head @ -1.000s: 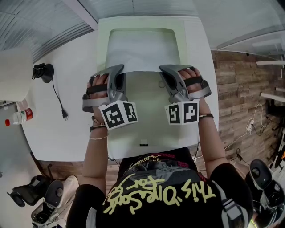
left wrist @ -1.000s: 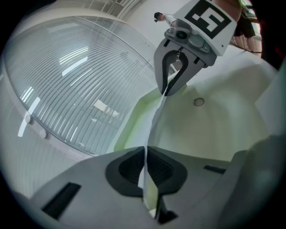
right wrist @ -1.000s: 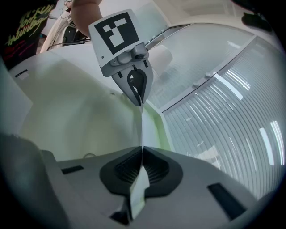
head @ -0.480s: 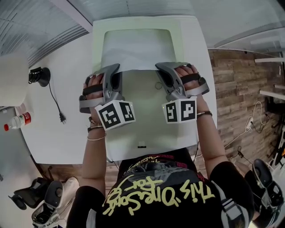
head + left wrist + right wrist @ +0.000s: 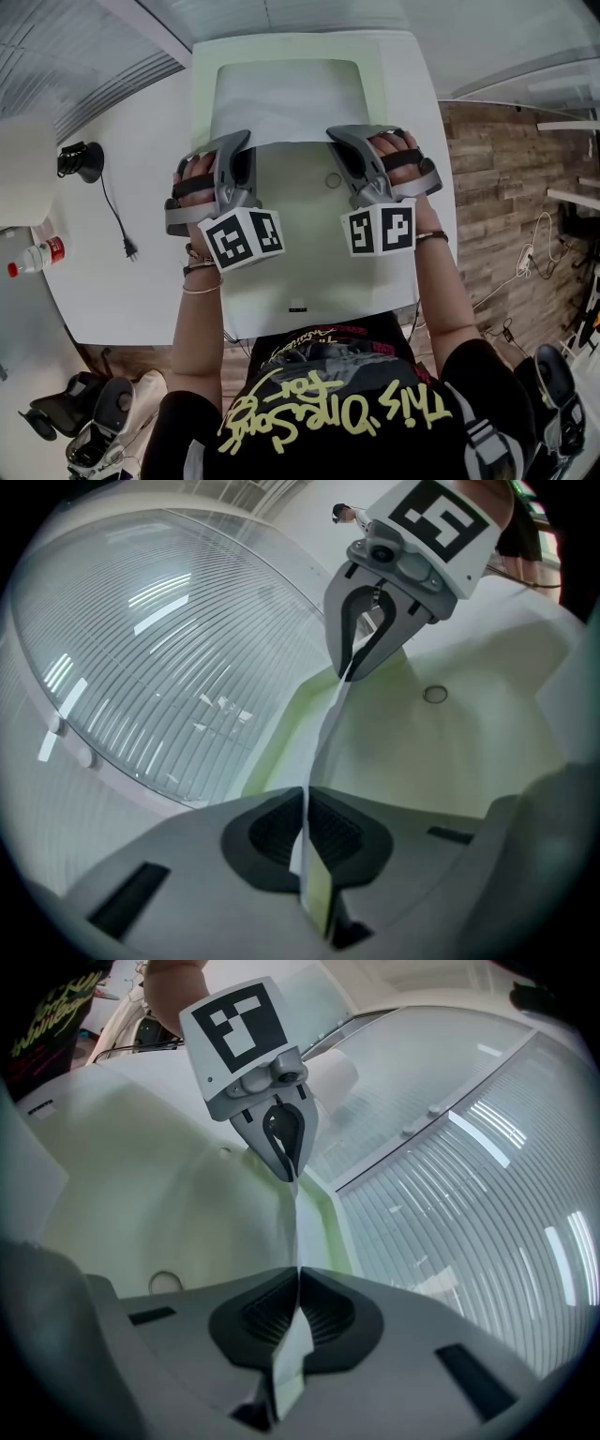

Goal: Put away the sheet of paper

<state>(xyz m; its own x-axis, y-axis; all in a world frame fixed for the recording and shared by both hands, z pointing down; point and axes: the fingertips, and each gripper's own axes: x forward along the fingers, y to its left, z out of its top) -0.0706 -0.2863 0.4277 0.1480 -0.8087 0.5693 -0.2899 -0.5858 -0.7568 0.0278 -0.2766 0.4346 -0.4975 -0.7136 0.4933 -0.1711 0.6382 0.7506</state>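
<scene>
Barely moved, our left tool (image 5: 242, 142) and right tool (image 5: 337, 133) stay clamped on the sheet of paper (image 5: 286, 103); we should feed it evenly into the green folder (image 5: 300, 248).

The sheet of paper (image 5: 286, 103) is thin and matt white. The folder (image 5: 309, 272) looks like smooth pale-green plastic. The left tongs (image 5: 303, 808) and right tongs (image 5: 297, 1288) are matt grey plastic.
</scene>
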